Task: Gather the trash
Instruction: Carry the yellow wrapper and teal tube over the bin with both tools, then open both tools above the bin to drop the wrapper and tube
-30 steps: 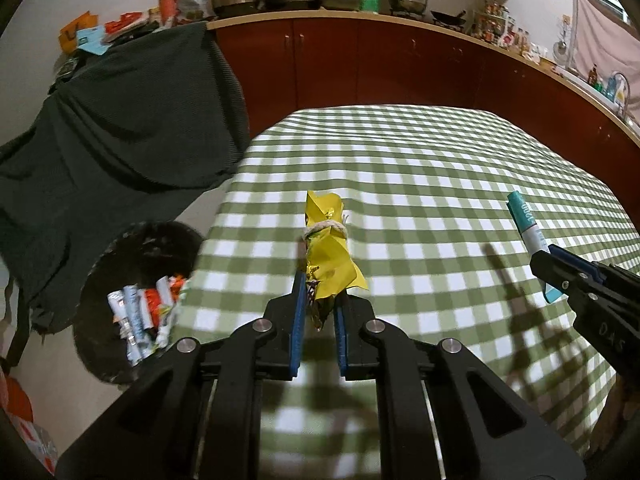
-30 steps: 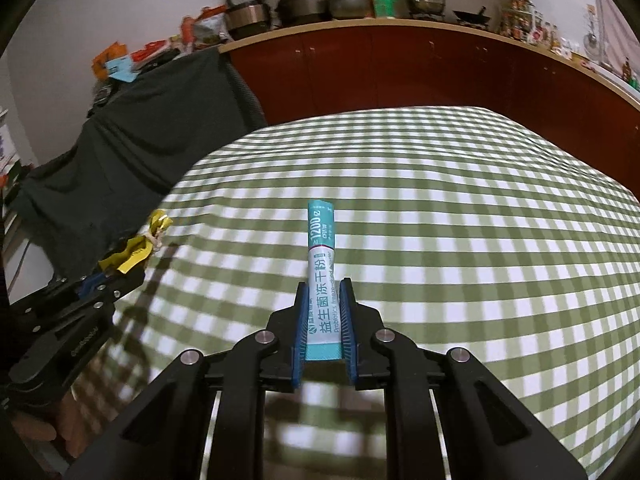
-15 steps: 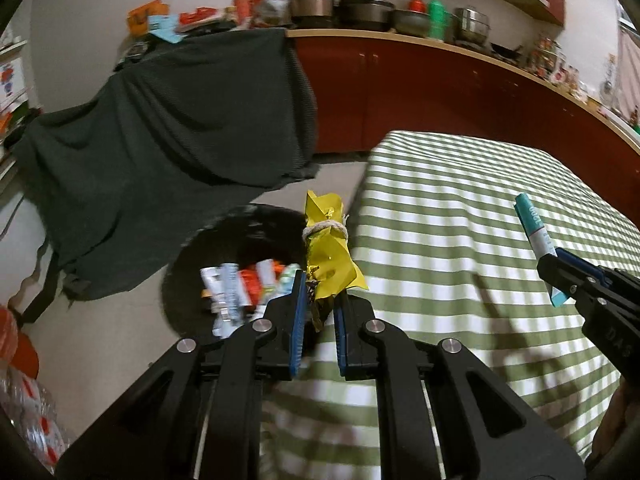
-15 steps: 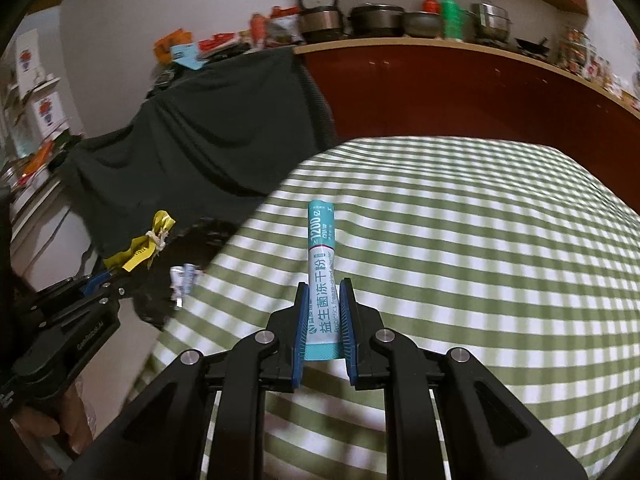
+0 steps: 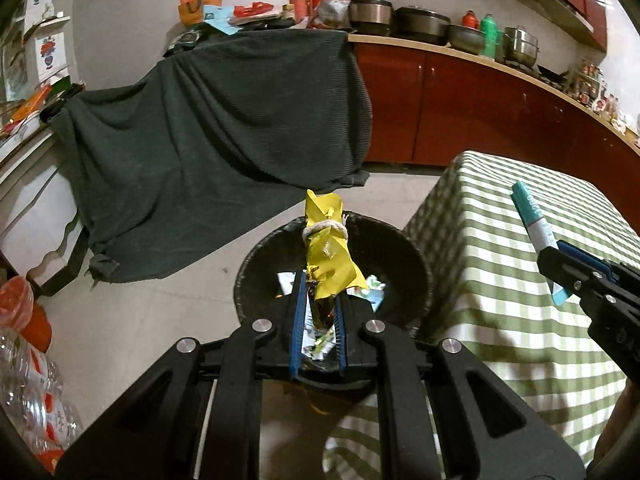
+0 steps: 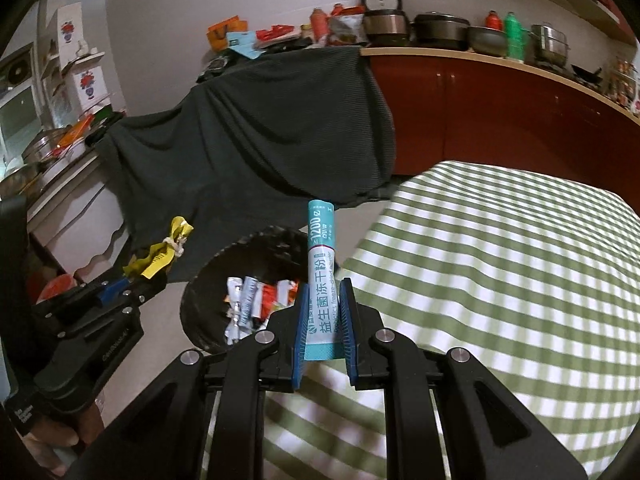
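My left gripper (image 5: 319, 300) is shut on a crumpled yellow wrapper (image 5: 326, 248) tied with white string, and holds it over the black trash bin (image 5: 404, 256) on the floor. The bin holds several wrappers. My right gripper (image 6: 323, 312) is shut on a teal and white sachet (image 6: 320, 264), held upright above the table's left edge beside the bin (image 6: 200, 296). The right gripper with the sachet (image 5: 534, 224) shows at the right of the left wrist view. The left gripper with the yellow wrapper (image 6: 160, 254) shows at the left of the right wrist view.
A table with a green checked cloth (image 5: 520, 280) (image 6: 500, 280) stands right of the bin. A dark cloth (image 5: 208, 140) drapes furniture behind the bin. Red cabinets (image 5: 460, 112) with pots line the back wall. Plastic bottles (image 5: 28, 392) lie at the lower left.
Both grippers have swung left, off the table, toward the bin. The left gripper with the yellow wrapper has moved from above the table edge to above the bin. Both grips are unchanged.
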A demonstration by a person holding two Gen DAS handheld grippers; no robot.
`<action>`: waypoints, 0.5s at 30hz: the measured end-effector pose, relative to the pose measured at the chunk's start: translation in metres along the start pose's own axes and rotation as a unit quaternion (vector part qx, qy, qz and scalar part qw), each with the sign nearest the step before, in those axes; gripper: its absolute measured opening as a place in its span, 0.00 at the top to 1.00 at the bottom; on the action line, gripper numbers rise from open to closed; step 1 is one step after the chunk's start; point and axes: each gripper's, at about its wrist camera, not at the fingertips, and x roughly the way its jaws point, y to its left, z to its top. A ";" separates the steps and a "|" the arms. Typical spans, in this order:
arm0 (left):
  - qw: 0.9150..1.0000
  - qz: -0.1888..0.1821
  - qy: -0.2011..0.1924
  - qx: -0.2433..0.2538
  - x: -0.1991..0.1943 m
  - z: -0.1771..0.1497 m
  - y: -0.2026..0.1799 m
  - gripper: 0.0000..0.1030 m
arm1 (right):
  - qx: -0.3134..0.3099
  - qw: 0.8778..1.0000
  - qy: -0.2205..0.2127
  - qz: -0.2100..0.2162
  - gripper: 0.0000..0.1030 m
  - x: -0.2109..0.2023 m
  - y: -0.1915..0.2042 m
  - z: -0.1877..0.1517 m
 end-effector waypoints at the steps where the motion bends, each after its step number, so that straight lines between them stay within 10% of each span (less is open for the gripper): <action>1: 1.000 0.002 0.000 -0.002 0.003 0.001 0.004 0.88 | -0.002 1.000 0.002 0.003 0.84 0.004 0.003 0.002; 15: 1.000 0.009 0.004 -0.020 0.041 0.008 0.032 0.87 | -0.025 0.999 0.022 0.016 0.84 0.054 0.042 0.016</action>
